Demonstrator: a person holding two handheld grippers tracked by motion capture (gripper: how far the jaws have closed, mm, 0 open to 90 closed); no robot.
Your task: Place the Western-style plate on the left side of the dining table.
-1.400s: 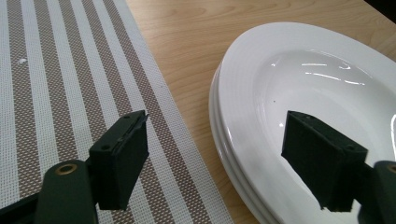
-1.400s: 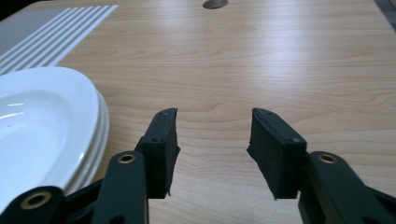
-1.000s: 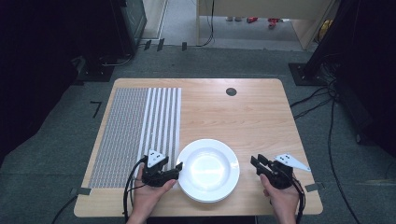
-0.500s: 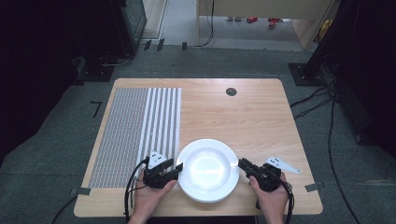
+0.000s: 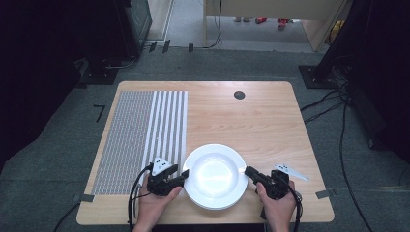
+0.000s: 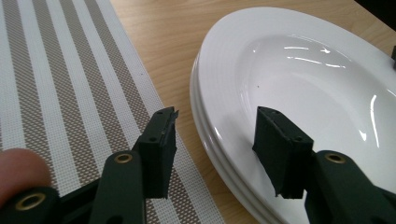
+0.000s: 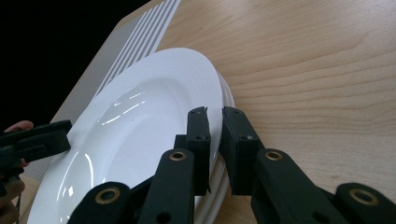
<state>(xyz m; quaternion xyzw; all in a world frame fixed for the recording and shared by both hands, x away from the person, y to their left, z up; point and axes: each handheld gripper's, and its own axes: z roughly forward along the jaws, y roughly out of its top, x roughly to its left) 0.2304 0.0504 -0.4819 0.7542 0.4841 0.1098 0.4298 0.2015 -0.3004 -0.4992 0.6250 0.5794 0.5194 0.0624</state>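
Plates, stacked, rim pinched by right hand-held gripper.

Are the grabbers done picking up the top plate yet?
Not yet. Done: the right gripper is pinched on the rim of the top plate. In hand: the left gripper has one jaw either side of the opposite rim, its pads not yet pressing. Left: closing that side and lifting the plate off the stack, beside the striped mat.

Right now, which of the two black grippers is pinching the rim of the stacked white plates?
The right gripper: its jaws are closed on the top white plate rim. The left gripper straddles the rim, jaws apart.
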